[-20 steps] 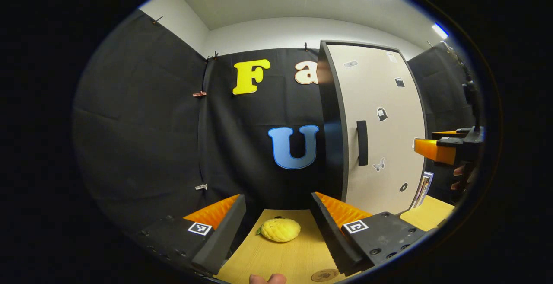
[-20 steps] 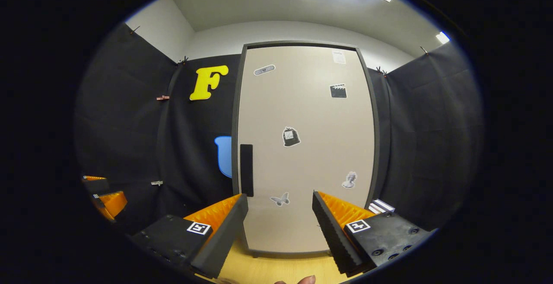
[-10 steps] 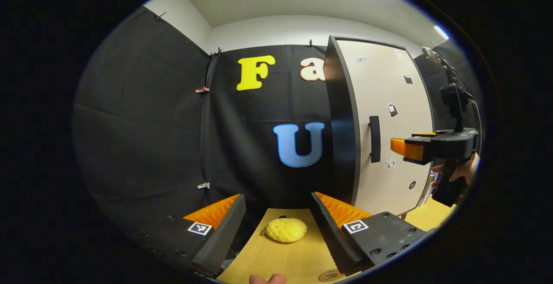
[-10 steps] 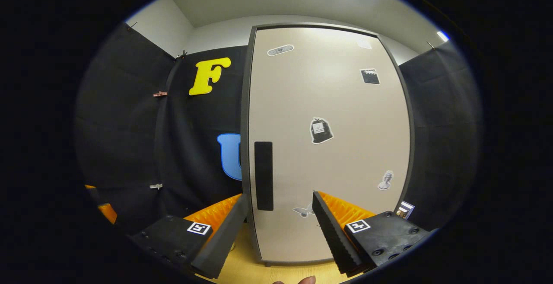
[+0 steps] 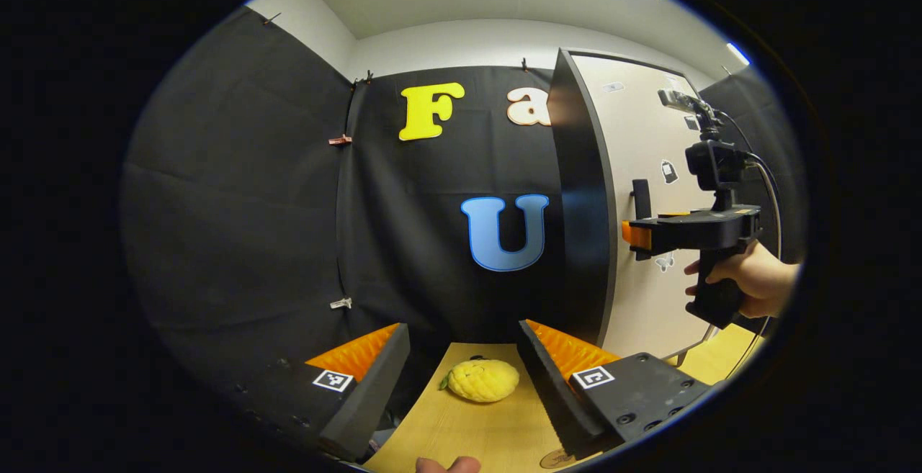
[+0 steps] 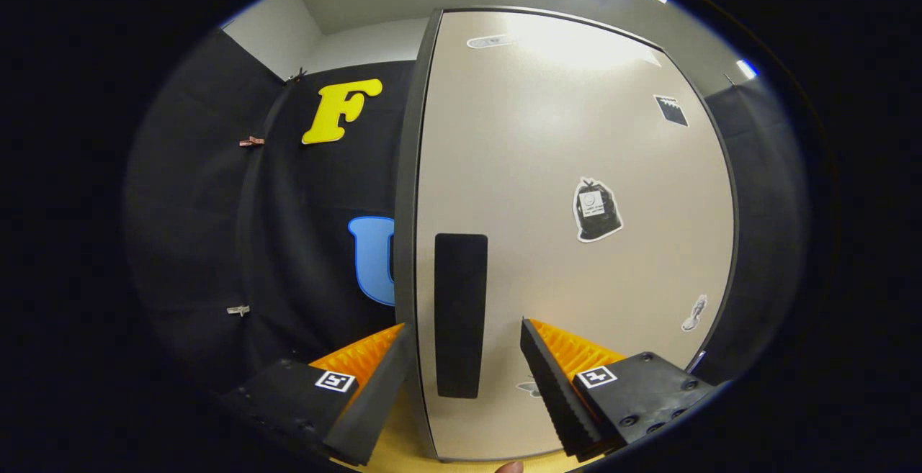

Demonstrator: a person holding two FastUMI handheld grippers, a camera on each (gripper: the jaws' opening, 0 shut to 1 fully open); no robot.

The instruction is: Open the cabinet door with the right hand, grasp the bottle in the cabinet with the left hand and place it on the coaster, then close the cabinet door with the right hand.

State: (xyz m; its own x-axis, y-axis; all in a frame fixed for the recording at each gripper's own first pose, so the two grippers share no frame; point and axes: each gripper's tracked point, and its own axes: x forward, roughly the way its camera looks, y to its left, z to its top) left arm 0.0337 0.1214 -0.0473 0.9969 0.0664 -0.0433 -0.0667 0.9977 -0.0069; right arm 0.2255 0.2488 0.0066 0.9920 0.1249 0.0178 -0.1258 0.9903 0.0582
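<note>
The tall beige cabinet door (image 6: 576, 242) is shut, so the cabinet's inside is hidden. Its black vertical handle (image 6: 459, 314) stands close in front of my right gripper (image 6: 467, 358), which is open with a finger on each side of the handle's lower part; neither presses on it. In the left gripper view the cabinet (image 5: 652, 134) stands at the right, and the right gripper (image 5: 634, 234), held by a hand (image 5: 749, 278), reaches up to the handle (image 5: 640, 199). My left gripper (image 5: 464, 358) hovers open over the wooden table (image 5: 461, 430). A round coaster (image 5: 555, 458) lies beside its right finger.
A yellow lemon-like fruit (image 5: 481, 379) lies on the table just ahead of the left gripper's fingers. Black cloth walls close off the back and left. Several small stickers (image 6: 596, 209) dot the door. A thumb tip (image 5: 446, 464) shows at the bottom edge.
The right gripper has moved forward to the cabinet door, and the handle now sits between its fingers. The left gripper has barely shifted and stays open.
</note>
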